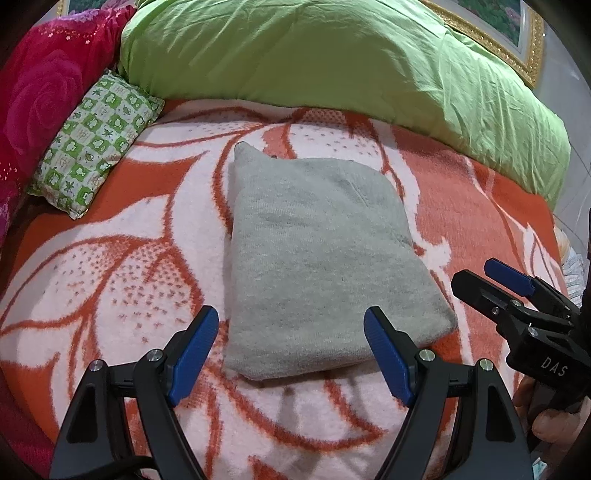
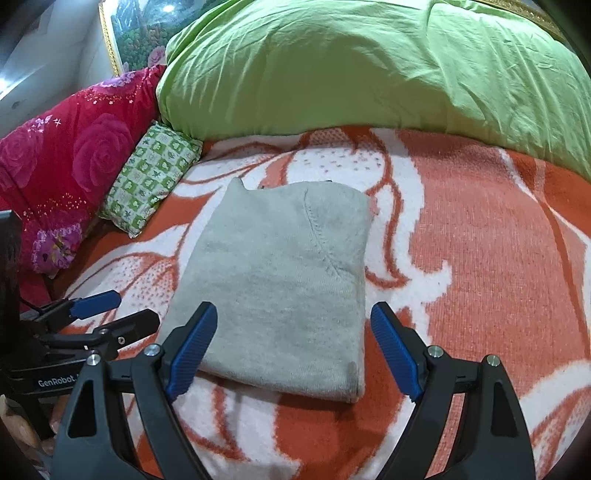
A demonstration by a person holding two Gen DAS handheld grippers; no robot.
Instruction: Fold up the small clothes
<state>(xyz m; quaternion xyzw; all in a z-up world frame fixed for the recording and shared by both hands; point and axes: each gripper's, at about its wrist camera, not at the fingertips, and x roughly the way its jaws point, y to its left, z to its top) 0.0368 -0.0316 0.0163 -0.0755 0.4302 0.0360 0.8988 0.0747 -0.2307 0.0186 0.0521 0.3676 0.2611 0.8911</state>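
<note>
A grey knitted garment (image 1: pixel 317 258) lies folded into a rectangle on the orange and white blanket (image 1: pixel 110 280). It also shows in the right wrist view (image 2: pixel 280 288). My left gripper (image 1: pixel 291 350) is open and empty, just in front of the garment's near edge. My right gripper (image 2: pixel 293 347) is open and empty, its blue pads on either side of the garment's near edge, above it. The right gripper also shows at the right in the left wrist view (image 1: pixel 491 280). The left gripper shows at the left in the right wrist view (image 2: pixel 122 310).
A green quilt (image 1: pixel 332 62) is piled along the back of the bed. A green checked small pillow (image 1: pixel 96 140) and a red rose-patterned quilt (image 1: pixel 40 85) lie at the back left. A gold-framed picture (image 1: pixel 517 33) leans at the back right.
</note>
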